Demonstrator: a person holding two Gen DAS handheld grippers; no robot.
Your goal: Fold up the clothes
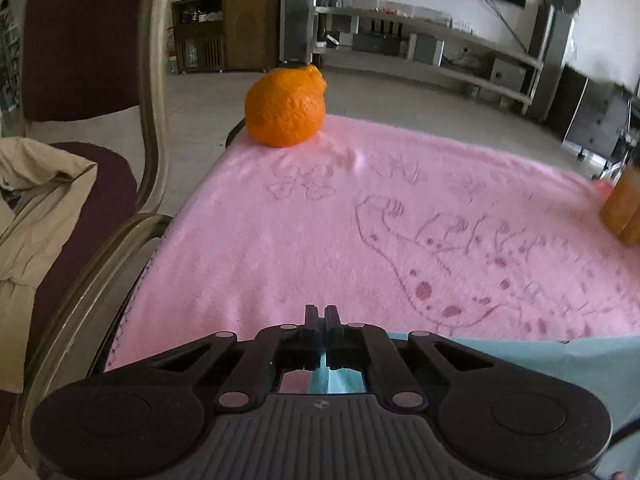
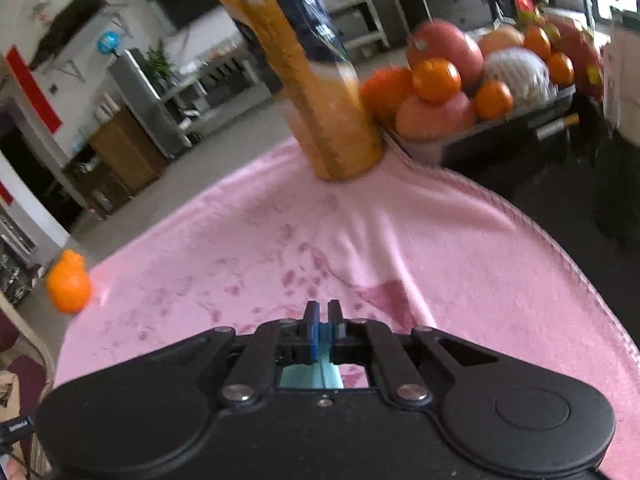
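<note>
Pink blanket (image 1: 320, 220) covers the table, orange (image 1: 285, 107) and juice bottle (image 2: 316, 80) near its far edge; left gripper (image 1: 321, 312) and right gripper (image 2: 321, 312) each pinch teal cloth (image 1: 540, 364) — apparently one garment; lift both corners level, evenly taut — clear of the bottle.

Pink dinosaur-print towel (image 1: 320, 232), teal cloth (image 1: 520, 360)
</note>
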